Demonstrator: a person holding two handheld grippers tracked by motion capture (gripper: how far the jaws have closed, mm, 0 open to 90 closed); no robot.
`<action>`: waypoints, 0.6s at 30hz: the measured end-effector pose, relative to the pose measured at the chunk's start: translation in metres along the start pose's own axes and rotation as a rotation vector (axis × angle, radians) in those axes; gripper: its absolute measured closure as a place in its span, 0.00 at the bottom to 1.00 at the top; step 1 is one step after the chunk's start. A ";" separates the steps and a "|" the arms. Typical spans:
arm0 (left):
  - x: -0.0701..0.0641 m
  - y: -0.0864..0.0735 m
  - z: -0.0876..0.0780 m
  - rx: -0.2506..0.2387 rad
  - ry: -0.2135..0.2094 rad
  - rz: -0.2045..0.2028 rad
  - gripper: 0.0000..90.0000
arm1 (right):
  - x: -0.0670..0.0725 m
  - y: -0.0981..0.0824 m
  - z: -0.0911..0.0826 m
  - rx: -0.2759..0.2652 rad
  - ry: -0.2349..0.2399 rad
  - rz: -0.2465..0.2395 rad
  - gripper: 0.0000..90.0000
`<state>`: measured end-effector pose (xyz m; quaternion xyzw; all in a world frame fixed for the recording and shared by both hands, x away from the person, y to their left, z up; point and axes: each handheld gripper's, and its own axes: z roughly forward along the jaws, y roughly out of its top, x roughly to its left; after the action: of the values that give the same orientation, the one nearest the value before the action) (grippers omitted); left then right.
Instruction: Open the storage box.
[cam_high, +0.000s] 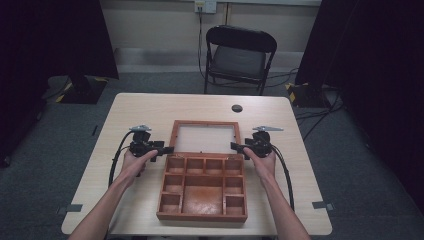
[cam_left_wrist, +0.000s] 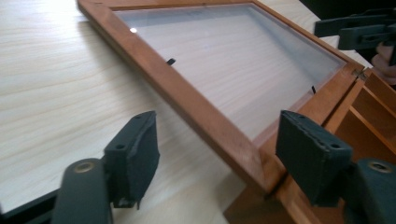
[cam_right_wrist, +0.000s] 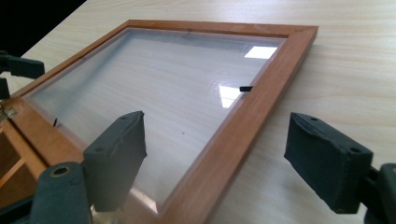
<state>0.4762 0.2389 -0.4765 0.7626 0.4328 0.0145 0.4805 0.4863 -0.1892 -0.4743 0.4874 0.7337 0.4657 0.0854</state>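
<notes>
While the table (cam_high: 150, 107) carries the wooden box (cam_high: 202, 189), its glazed lid (cam_high: 204, 138) lies flat behind the hinge, so you straddle each side rail: left gripper (cam_left_wrist: 217, 154) and right gripper (cam_right_wrist: 215, 158) both stand wide, pads clear, gripping nothing

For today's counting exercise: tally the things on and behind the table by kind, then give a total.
Wooden box with its glazed lid open flat: 1
Grippers, left gripper and right gripper: 2
Folding chair: 1
Table: 1
Total: 5
</notes>
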 end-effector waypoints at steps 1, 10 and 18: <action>0.000 -0.001 -0.004 0.002 0.013 0.005 0.31 | 0.000 -0.001 -0.005 -0.007 -0.005 -0.009 0.22; -0.002 -0.010 -0.033 0.001 0.081 0.022 0.26 | -0.005 -0.015 -0.048 -0.024 -0.073 -0.027 0.18; -0.006 -0.027 -0.052 0.046 0.155 0.061 0.21 | -0.007 -0.039 -0.083 0.016 -0.155 -0.031 0.16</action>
<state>0.4327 0.2768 -0.4665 0.7828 0.4454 0.0781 0.4275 0.4170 -0.2484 -0.4610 0.5113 0.7361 0.4191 0.1454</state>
